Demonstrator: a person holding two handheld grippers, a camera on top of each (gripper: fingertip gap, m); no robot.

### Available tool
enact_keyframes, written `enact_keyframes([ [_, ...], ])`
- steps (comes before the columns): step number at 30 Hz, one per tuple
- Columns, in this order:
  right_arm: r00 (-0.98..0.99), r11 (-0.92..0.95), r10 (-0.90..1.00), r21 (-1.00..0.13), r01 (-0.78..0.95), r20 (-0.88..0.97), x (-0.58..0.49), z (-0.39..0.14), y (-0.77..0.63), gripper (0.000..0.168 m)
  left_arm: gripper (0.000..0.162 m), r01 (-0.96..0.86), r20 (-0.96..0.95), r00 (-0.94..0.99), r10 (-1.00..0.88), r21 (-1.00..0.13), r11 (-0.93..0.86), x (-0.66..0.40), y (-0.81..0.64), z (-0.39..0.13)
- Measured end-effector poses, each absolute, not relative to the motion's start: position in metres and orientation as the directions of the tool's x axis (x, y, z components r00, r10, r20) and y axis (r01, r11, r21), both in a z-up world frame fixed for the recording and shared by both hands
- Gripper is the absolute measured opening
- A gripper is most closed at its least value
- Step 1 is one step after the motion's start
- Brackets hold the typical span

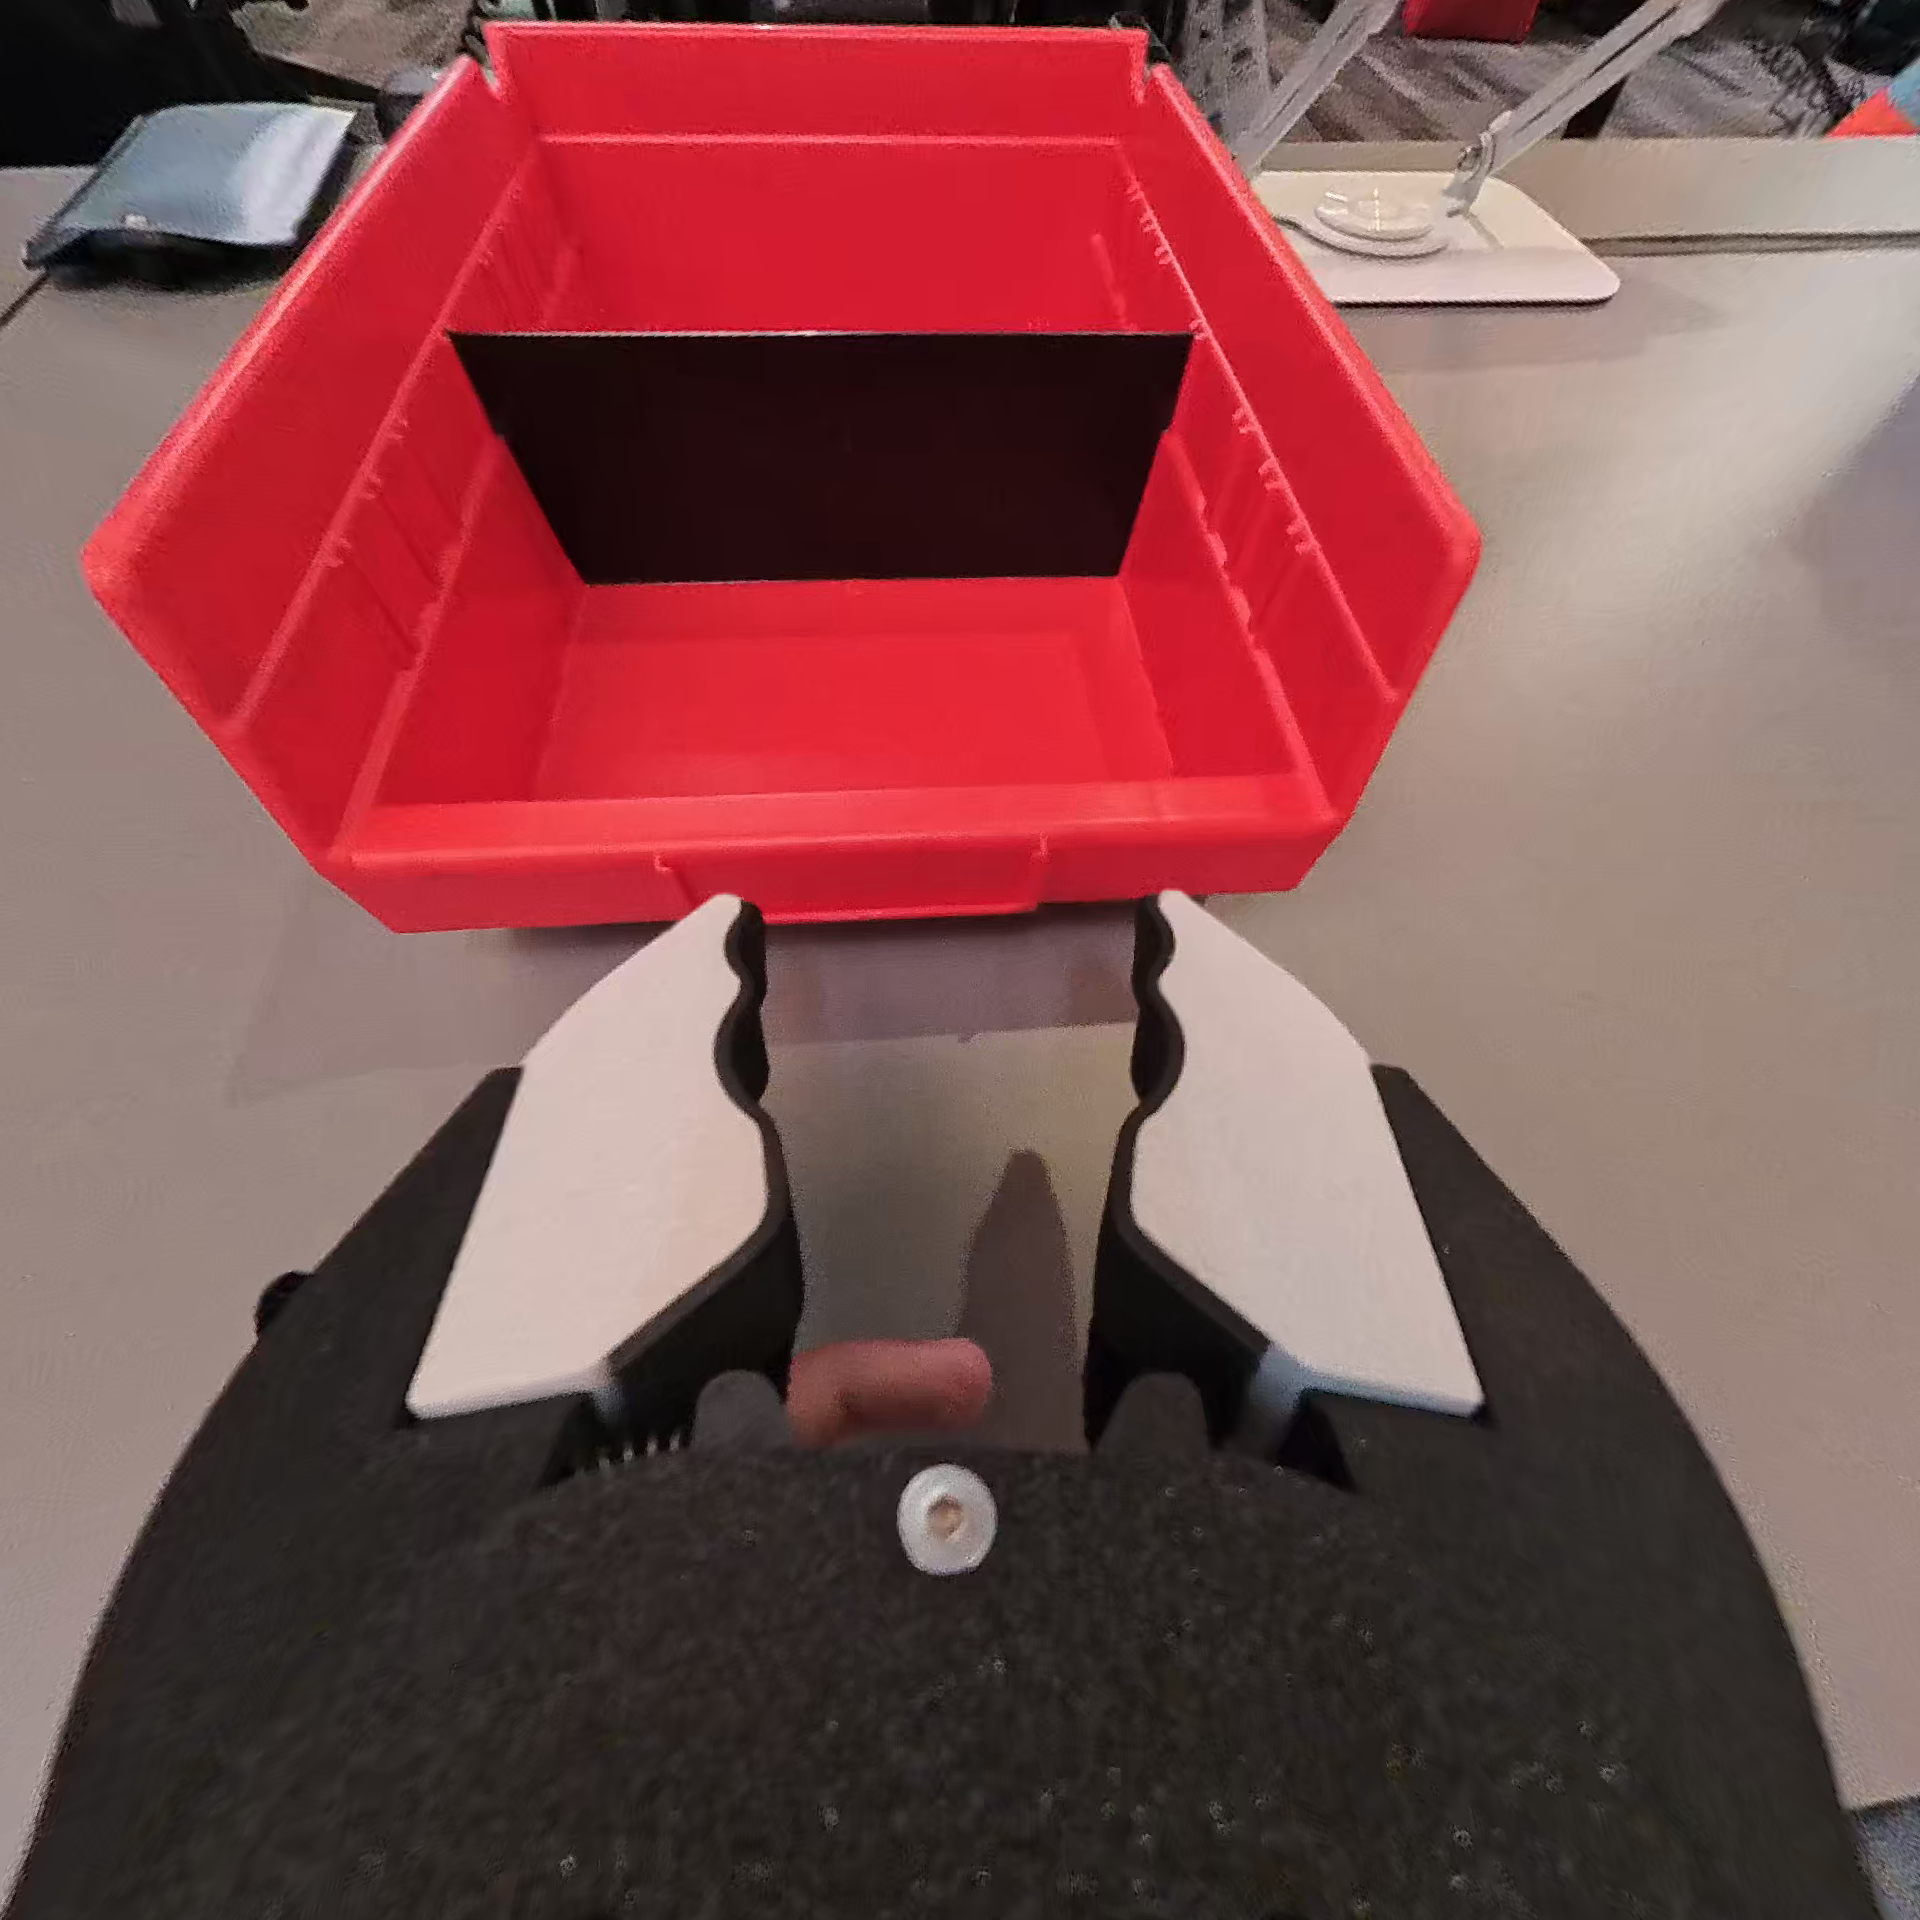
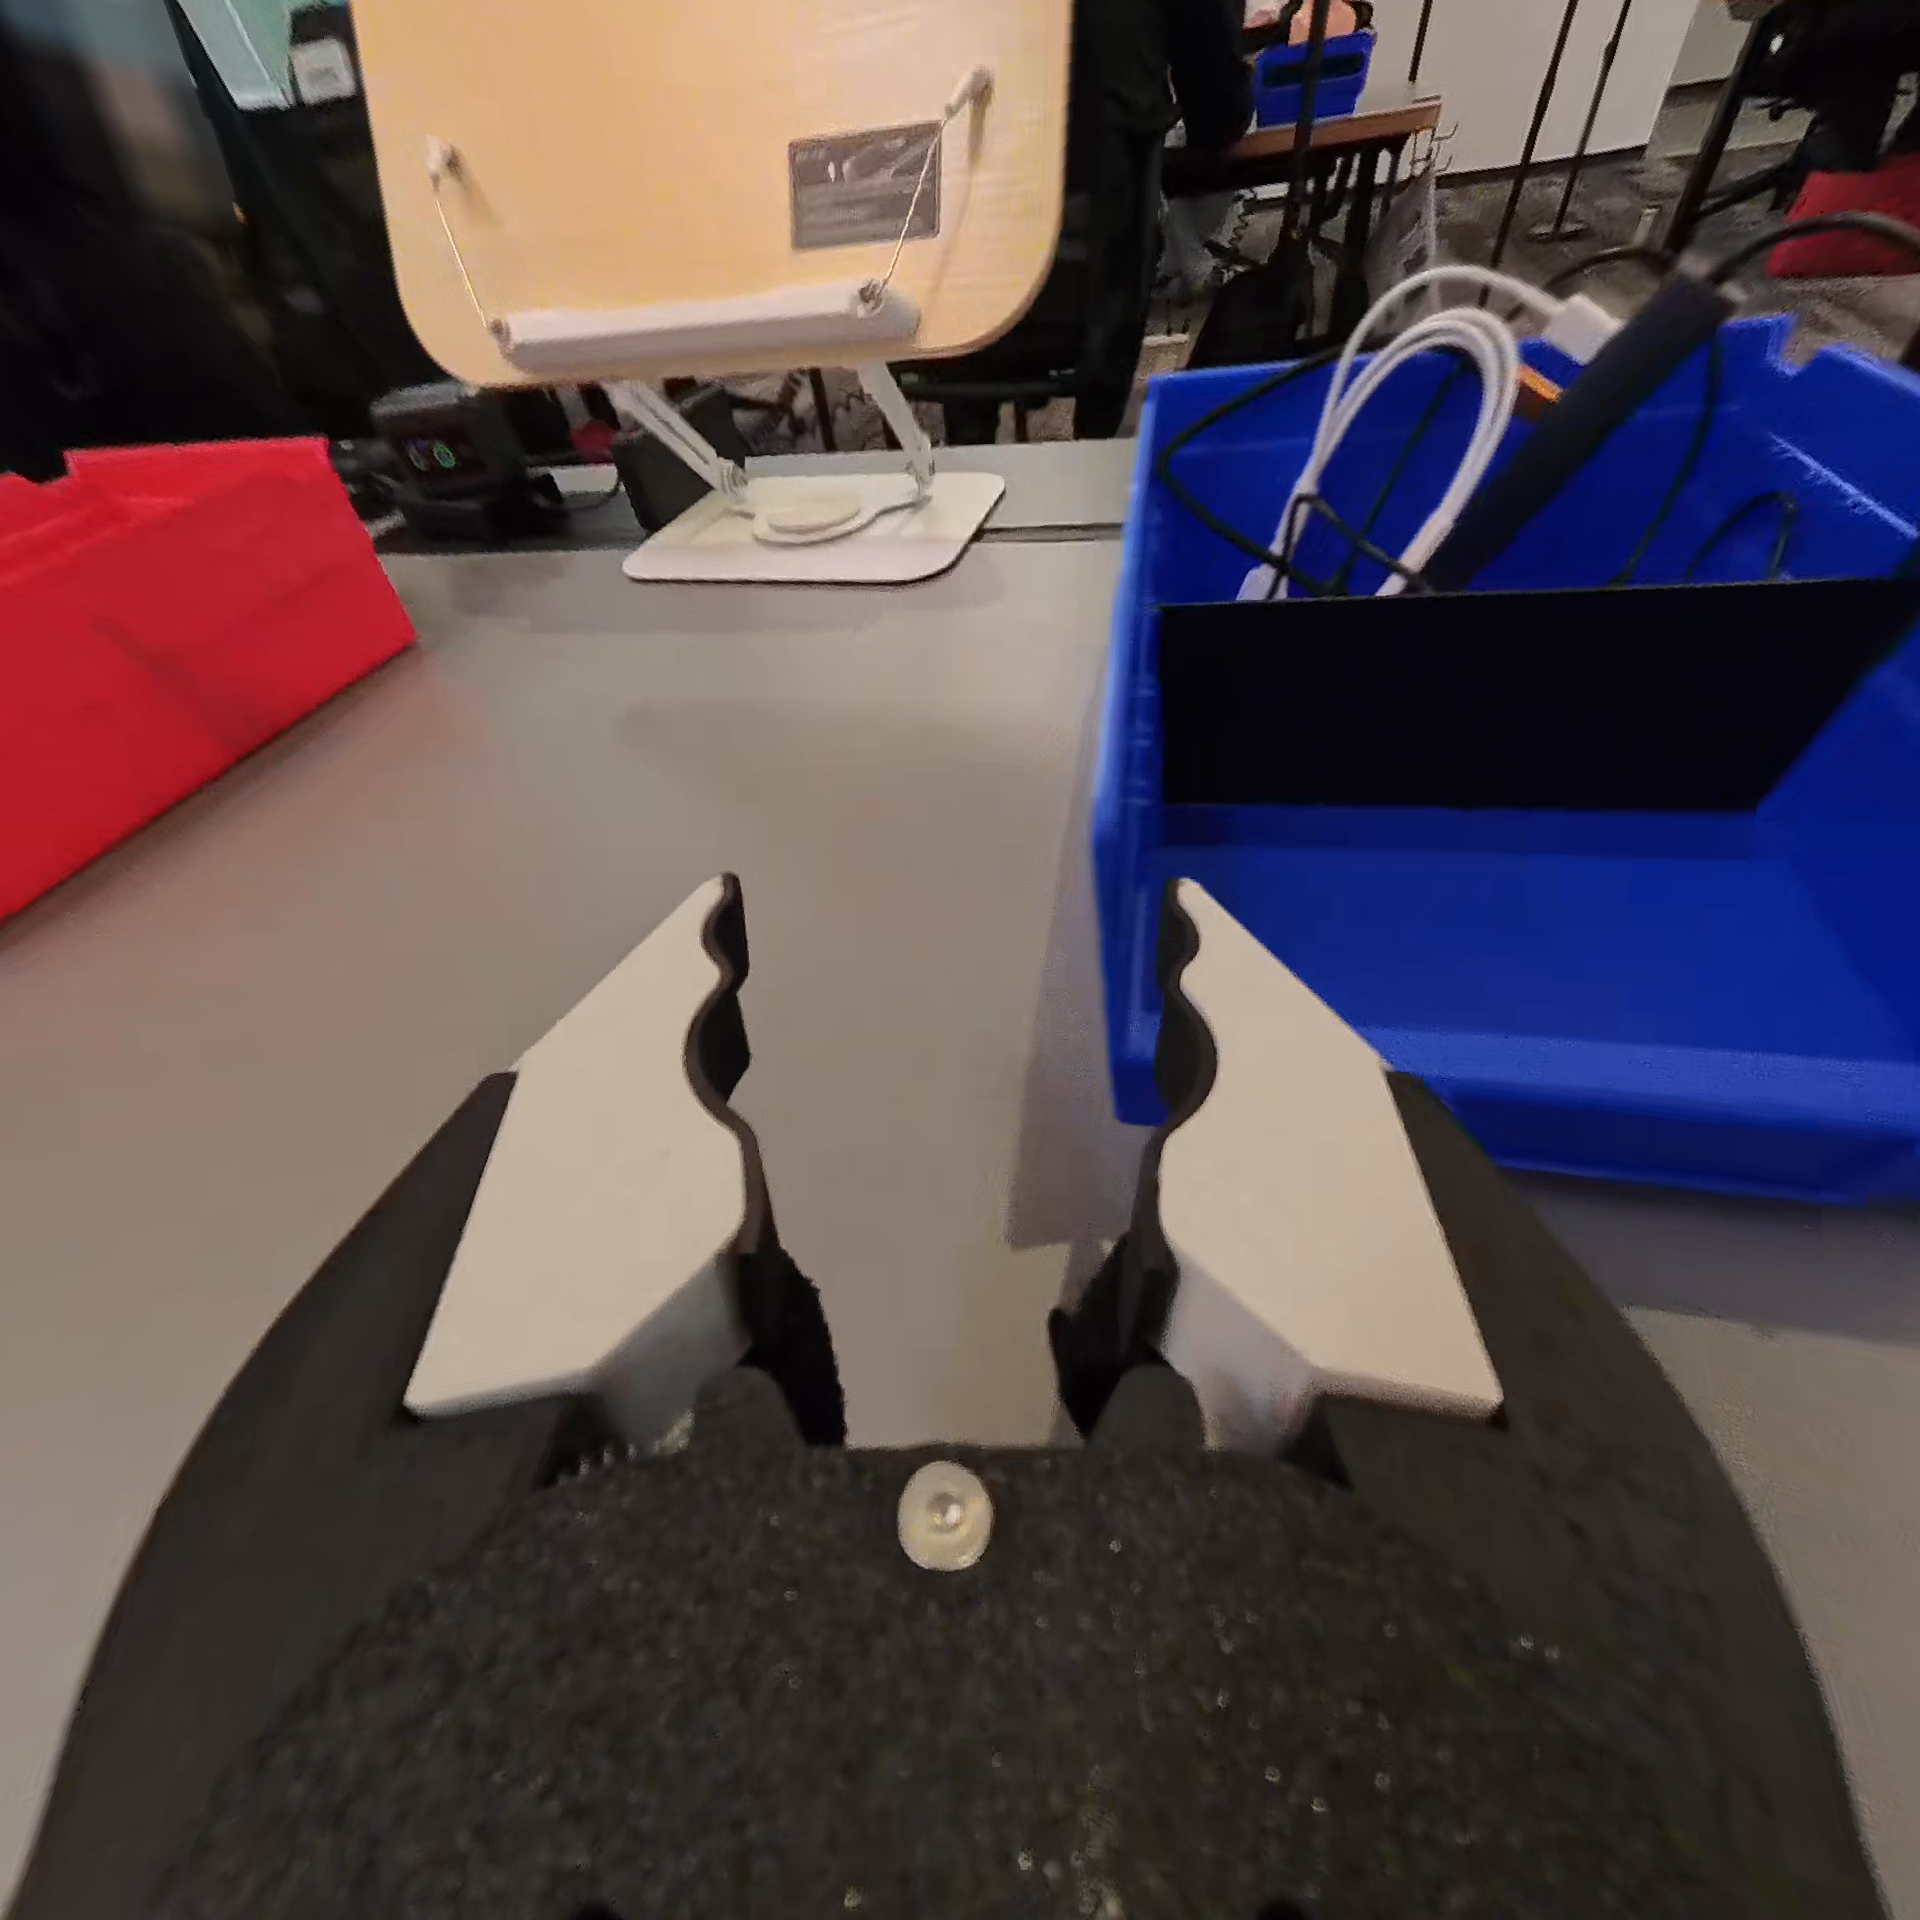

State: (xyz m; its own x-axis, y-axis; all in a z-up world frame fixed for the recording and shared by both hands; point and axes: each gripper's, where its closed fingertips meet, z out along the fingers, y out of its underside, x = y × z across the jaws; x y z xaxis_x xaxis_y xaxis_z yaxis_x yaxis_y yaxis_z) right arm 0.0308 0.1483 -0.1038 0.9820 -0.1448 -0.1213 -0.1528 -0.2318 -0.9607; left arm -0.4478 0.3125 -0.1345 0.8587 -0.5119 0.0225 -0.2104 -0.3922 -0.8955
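Worktop: grey, carries both bins.
Red bin: left side; black divider upright across its middle; near compartment bare.
Blue bin: right side, well apart from the red one; black divider across it; white cable coiled in the far compartment.
Stand: pale wooden board on a white base, at the far edge.
Left gripper: jaws apart, holding nothing, just before the red bin's near wall.
Right gripper: jaws apart, holding nothing, beside the blue bin's near left corner.
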Motion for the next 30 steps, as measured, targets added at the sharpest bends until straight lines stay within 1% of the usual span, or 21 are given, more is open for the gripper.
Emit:
enact_keyframes([
  [2, 0.985, -0.257, -0.151, -0.959, -0.119, -0.082, 0.022, -0.11, 0.158, 0.084, 0.072, -0.231, 0.004, 0.851, -0.525, -0.895, -0.382, -0.446, 0.307, -0.135],
  [3, 0.986, -0.265, -0.157, -0.959, -0.1, -0.059, 0.019, -0.11, 0.16, 0.084, 0.075, -0.241, 0.0, 0.844, -0.537, -0.894, -0.378, -0.445, 0.303, -0.136],
  [5, 0.987, -0.279, -0.154, -0.957, -0.081, -0.039, 0.012, -0.111, 0.162, 0.086, 0.074, -0.262, -0.016, 0.833, -0.553, -0.892, -0.368, -0.444, 0.297, -0.137],
  [6, 0.99, -0.28, -0.132, -0.957, -0.079, -0.043, 0.005, -0.111, 0.163, 0.088, 0.07, -0.273, -0.026, 0.825, -0.564, -0.893, -0.359, -0.443, 0.294, -0.137],
  [8, 0.996, -0.279, -0.06, -0.957, -0.077, -0.063, -0.014, -0.11, 0.165, 0.088, 0.063, -0.272, -0.035, 0.821, -0.569, -0.901, -0.337, -0.439, 0.29, -0.131],
  [13, 0.989, -0.288, 0.125, -0.957, -0.04, -0.078, -0.067, -0.108, 0.156, 0.088, 0.06, -0.257, -0.018, 0.749, -0.663, -0.93, -0.264, -0.384, 0.258, -0.111],
  [14, 0.98, -0.288, 0.178, -0.957, -0.038, -0.093, -0.08, -0.107, 0.152, 0.089, 0.06, -0.253, -0.009, 0.722, -0.692, -0.934, -0.252, -0.366, 0.245, -0.111],
  [16, 0.946, -0.289, 0.301, -0.957, -0.03, -0.12, -0.104, -0.105, 0.139, 0.085, 0.066, -0.262, 0.017, 0.643, -0.765, -0.935, -0.24, -0.321, 0.215, -0.114],
  [17, 0.947, -0.263, 0.296, -0.964, -0.042, -0.122, -0.106, -0.099, 0.134, 0.082, 0.07, -0.275, 0.028, 0.596, -0.803, -0.932, -0.236, -0.296, 0.199, -0.116],
  [19, 0.971, -0.158, 0.225, -0.986, -0.05, -0.086, -0.097, -0.078, 0.123, 0.077, 0.074, -0.292, 0.036, 0.499, -0.866, -0.934, -0.206, -0.248, 0.167, -0.116],
  [20, 0.987, -0.089, 0.15, -0.995, -0.045, -0.058, -0.084, -0.065, 0.117, 0.074, 0.077, -0.3, 0.028, 0.457, -0.889, -0.936, -0.183, -0.226, 0.153, -0.115],
  [22, 0.995, 0.04, -0.098, -0.999, -0.018, -0.022, -0.041, -0.039, 0.097, 0.069, 0.078, -0.309, -0.02, 0.405, -0.914, -0.944, -0.116, -0.186, 0.138, -0.112],
  [23, 0.973, 0.061, -0.23, -0.998, -0.003, -0.017, -0.015, -0.034, 0.084, 0.067, 0.076, -0.305, -0.037, 0.398, -0.917, -0.948, -0.094, -0.167, 0.136, -0.109],
  [25, 0.895, 0.039, -0.445, -0.999, -0.022, -0.037, 0.032, -0.042, 0.059, 0.065, 0.074, -0.312, -0.039, 0.375, -0.926, -0.946, -0.087, -0.132, 0.137, -0.107],
  [27, 0.824, -0.007, -0.563, -0.997, -0.083, -0.065, 0.064, -0.064, 0.041, 0.065, 0.072, -0.315, 0.0, 0.391, -0.92, -0.94, -0.134, -0.102, 0.147, -0.11],
  [28, 0.805, -0.025, -0.588, -0.993, -0.113, -0.077, 0.074, -0.073, 0.036, 0.065, 0.07, -0.309, 0.032, 0.396, -0.918, -0.937, -0.166, -0.088, 0.152, -0.113],
  [30, 0.811, -0.075, -0.575, -0.98, -0.183, -0.108, 0.082, -0.093, 0.039, 0.066, 0.065, -0.319, 0.072, 0.398, -0.915, -0.924, -0.211, -0.063, 0.161, -0.121],
])
